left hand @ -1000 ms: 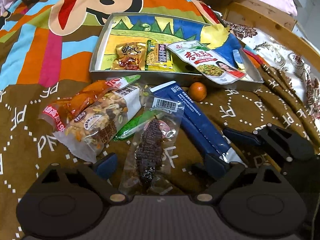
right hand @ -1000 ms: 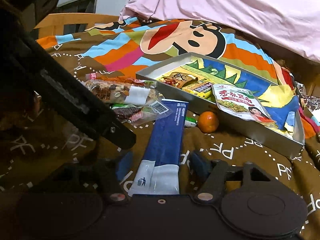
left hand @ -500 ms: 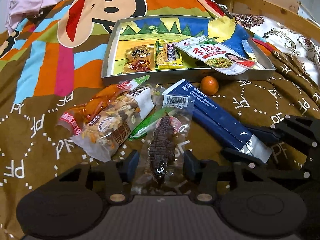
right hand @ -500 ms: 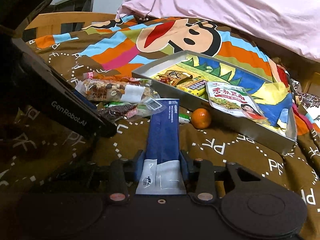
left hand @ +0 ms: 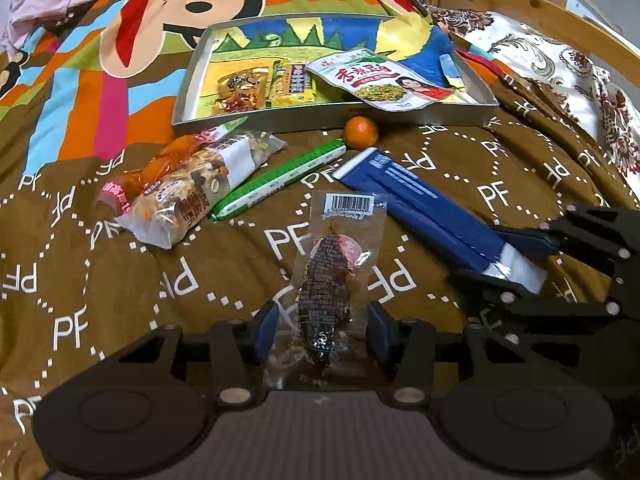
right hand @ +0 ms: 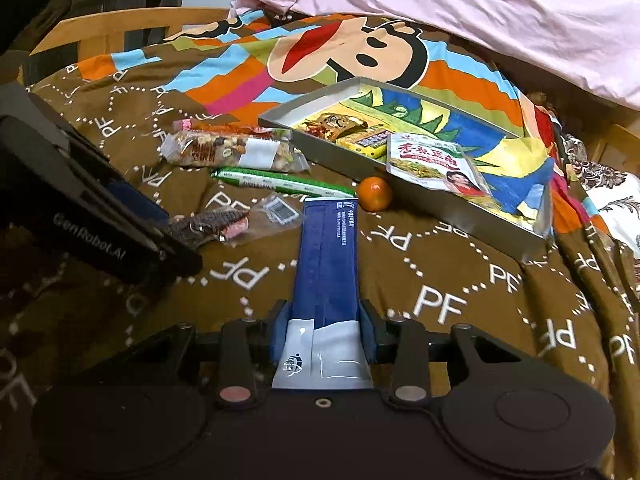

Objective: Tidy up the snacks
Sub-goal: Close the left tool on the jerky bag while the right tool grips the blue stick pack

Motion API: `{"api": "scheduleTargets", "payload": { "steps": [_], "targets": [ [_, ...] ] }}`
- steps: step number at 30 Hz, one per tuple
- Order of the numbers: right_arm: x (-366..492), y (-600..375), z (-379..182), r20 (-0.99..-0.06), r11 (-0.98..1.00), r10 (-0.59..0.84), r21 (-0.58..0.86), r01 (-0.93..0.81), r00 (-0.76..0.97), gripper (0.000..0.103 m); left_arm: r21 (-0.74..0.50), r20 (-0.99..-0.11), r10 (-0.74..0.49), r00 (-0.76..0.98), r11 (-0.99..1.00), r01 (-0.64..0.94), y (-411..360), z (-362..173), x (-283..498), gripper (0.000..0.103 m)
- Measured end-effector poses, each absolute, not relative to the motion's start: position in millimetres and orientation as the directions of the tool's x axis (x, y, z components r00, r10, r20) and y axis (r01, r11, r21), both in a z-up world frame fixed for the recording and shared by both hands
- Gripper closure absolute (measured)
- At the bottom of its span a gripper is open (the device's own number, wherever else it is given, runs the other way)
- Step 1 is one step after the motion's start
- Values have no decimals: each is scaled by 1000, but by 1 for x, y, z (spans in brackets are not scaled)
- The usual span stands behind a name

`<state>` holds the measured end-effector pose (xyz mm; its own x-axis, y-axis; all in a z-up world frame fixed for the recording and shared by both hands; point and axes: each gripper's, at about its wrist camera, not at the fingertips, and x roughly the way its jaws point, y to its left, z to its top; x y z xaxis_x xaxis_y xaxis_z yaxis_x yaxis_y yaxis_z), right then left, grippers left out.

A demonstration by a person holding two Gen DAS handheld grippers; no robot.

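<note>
Bedspread [left hand: 120,280], brown with white "PF" lettering and a cartoon monkey face at upper left of the left wrist view, carries everything. Tray [left hand: 188,92], shallow and grey-walled with a painted landscape floor, lies at upper centre; inside it a green-and-white pouch [left hand: 380,80] leans over the near wall, beside a yellow packet [left hand: 292,88] and an orange-brown packet [left hand: 240,94]. Blue packet [right hand: 326,256], long and flat, runs its long axis from bottom centre of the right wrist view up toward the tray; its white end sits between the right tongs [right hand: 324,340], closed on it from both sides. Nut bar [left hand: 188,192] lies at mid left, slanting up to the right, over an orange sachet [left hand: 136,184]. Green stick [left hand: 276,180] lies parallel just right of it. Clear meat pouch [left hand: 332,272] points its barcode end up-frame; its lower end is pinched in the left tongs [left hand: 324,332], partly closed. Mandarin [left hand: 360,132] rests against the tray's near wall.
</note>
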<state>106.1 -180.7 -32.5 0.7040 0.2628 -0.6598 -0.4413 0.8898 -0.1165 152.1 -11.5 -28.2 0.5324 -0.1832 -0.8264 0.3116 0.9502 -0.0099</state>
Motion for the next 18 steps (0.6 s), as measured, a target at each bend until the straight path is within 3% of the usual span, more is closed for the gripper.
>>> {"api": "scheduleTargets", "payload": {
  "steps": [3,8,12,15,18],
  "targets": [
    [104,-181,-34,-658,887,257,-131,-444,708,61,-23,-827,-184,532,955,295,-11,-28,155,48],
    [106,-177,-40,-638,878,258,-160,-452,726,43,-6,-825,-177,537,953,304,-14,-33,162,36],
    [109,-175,-45,-632,876,262,-162,-454,730,37,-7,-826,-178,534,952,306,-17,-36,171,28],
    [111,-174,-47,-628,875,266,-161,-457,732,36,1,-826,-177,536,949,315,-19,-39,173,28],
    [112,-174,-47,-629,873,273,-156,-462,728,41,-4,-821,-180,541,951,311,-17,-39,171,39]
  ]
}}
